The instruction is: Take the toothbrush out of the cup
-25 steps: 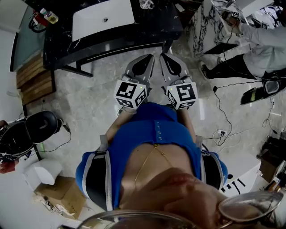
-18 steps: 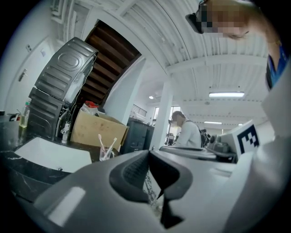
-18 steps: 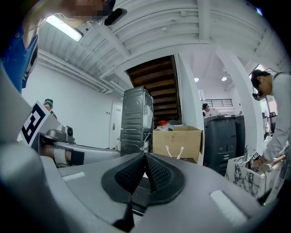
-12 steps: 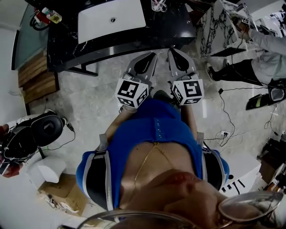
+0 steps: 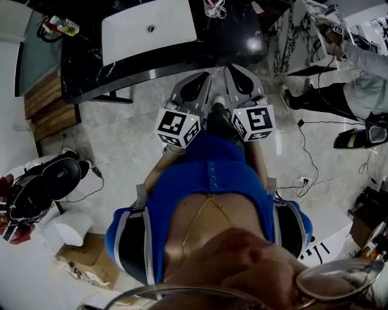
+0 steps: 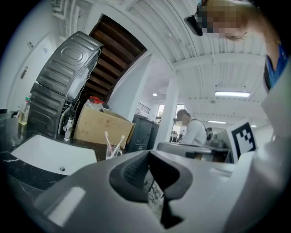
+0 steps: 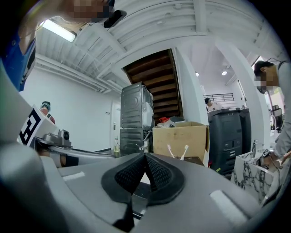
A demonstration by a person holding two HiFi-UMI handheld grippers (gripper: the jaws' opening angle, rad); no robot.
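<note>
Plainly neither tool held anything. The left gripper (image 5: 202,77) had its jaws pressed together, the dark pads meeting with nothing between them. The right gripper (image 5: 234,68) was the same, its ribbed pads closed tip to tip. The person held the two side by side in front of a blue top, both pointing toward the front edge of a black counter (image 5: 157,57). A white sink (image 5: 148,30) was set into that counter. The cup (image 5: 213,7) stood on the counter to the right of the sink, beyond both grippers and apart from them. In the left gripper view it showed as a clear cup with two pale toothbrushes (image 6: 119,142) leaning apart inside it, heads up, in front of a cardboard box (image 6: 102,127). In the right gripper view only the brushes' upper ends rose above the closed jaws. Another person (image 5: 357,72) stood further right on the pale floor (image 5: 121,139).
</note>
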